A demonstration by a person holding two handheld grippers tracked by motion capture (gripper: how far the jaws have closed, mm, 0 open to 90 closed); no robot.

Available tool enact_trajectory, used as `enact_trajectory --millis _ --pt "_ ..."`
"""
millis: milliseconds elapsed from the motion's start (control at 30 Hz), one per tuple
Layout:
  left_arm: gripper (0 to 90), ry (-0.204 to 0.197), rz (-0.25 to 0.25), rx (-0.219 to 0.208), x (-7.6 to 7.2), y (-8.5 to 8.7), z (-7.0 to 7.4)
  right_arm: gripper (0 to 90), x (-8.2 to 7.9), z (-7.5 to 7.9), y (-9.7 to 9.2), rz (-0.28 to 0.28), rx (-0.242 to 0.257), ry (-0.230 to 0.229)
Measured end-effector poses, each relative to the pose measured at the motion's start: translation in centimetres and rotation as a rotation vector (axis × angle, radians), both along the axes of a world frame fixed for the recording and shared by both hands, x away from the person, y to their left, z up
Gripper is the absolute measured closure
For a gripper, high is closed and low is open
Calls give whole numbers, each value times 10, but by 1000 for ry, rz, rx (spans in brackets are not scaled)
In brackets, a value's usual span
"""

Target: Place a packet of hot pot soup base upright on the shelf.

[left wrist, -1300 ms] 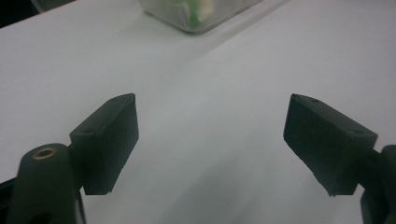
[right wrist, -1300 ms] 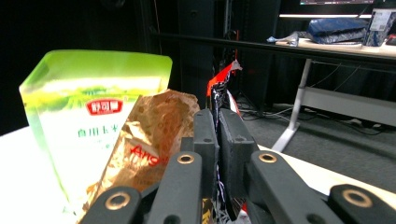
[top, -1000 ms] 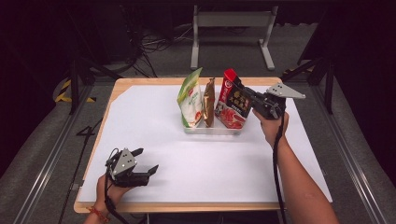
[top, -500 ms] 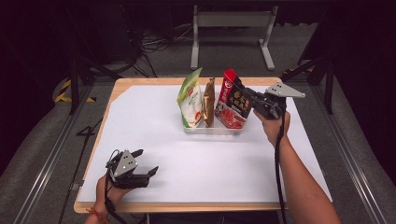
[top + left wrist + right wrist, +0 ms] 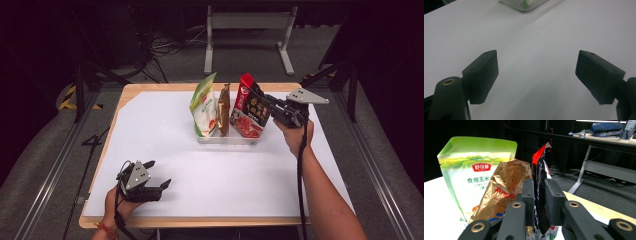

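Note:
Three pouches stand upright in a clear tray (image 5: 227, 139) at mid-table: a green corn pouch (image 5: 204, 107), a brown foil pouch (image 5: 223, 110) and a red-and-black pouch (image 5: 248, 107). My right gripper (image 5: 263, 100) reaches in from the right, and its jaws have just been opening a little. In the right gripper view the red pouch (image 5: 539, 157) stands edge-on between the jaws of that gripper (image 5: 539, 187), both pads still against it, with the brown pouch (image 5: 506, 182) and green pouch (image 5: 474, 170) to its left. My left gripper (image 5: 160, 173) rests near the table's front left, open over bare white (image 5: 536, 72).
A white sheet (image 5: 300, 200) covers the wooden table (image 5: 200, 221), with broad free room in front of the tray. The tray's corner (image 5: 524, 3) lies far ahead of the left jaws. A metal stand (image 5: 247, 22) and cables lie on the floor beyond the table.

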State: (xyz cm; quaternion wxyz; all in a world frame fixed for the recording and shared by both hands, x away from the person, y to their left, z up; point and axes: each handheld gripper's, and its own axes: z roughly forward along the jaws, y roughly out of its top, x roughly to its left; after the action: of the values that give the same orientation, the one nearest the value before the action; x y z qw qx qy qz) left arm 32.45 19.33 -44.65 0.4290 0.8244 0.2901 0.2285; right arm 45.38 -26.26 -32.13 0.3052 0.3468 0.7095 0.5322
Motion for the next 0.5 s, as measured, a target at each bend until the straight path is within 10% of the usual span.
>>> enact_trajectory --millis 500 --pt "194 -2 11 -1 2 2 -1 696 -6 -1 -4 -14 -13 -3"
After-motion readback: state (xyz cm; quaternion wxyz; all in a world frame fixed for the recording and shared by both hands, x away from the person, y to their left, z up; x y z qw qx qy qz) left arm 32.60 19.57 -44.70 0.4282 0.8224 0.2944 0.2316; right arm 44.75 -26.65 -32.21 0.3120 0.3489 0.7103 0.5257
